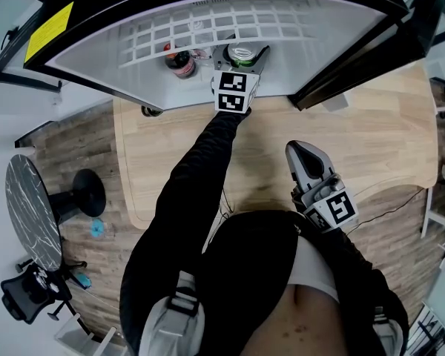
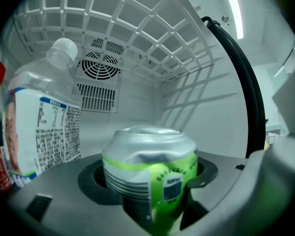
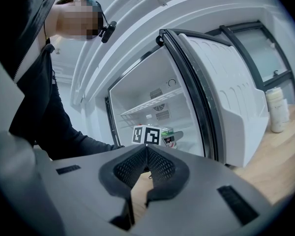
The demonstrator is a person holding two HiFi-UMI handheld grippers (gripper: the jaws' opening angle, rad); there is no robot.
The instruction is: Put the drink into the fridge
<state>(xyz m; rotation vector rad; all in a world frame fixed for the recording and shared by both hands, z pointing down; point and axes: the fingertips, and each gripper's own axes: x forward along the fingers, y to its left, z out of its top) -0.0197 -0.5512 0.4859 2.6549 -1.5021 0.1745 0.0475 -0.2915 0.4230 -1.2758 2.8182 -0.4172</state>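
The drink is a dented green and silver can (image 2: 150,173), and my left gripper (image 2: 150,186) is shut on it with a jaw on each side. From the head view, the can (image 1: 242,53) and left gripper (image 1: 241,59) are inside the open fridge (image 1: 208,28), under its white wire shelf (image 2: 123,23). Whether the can rests on the fridge floor is hidden. My right gripper (image 1: 298,151) hangs over the wooden table near my body. It (image 3: 146,154) is shut with nothing between its jaws.
A clear water bottle (image 2: 42,127) and a red-capped bottle (image 1: 179,61) stand just left of the can. The fridge door (image 3: 231,97) swings open to the right. A pale bottle (image 3: 276,109) stands on the wooden table (image 1: 386,139). Right of the can is bare fridge wall.
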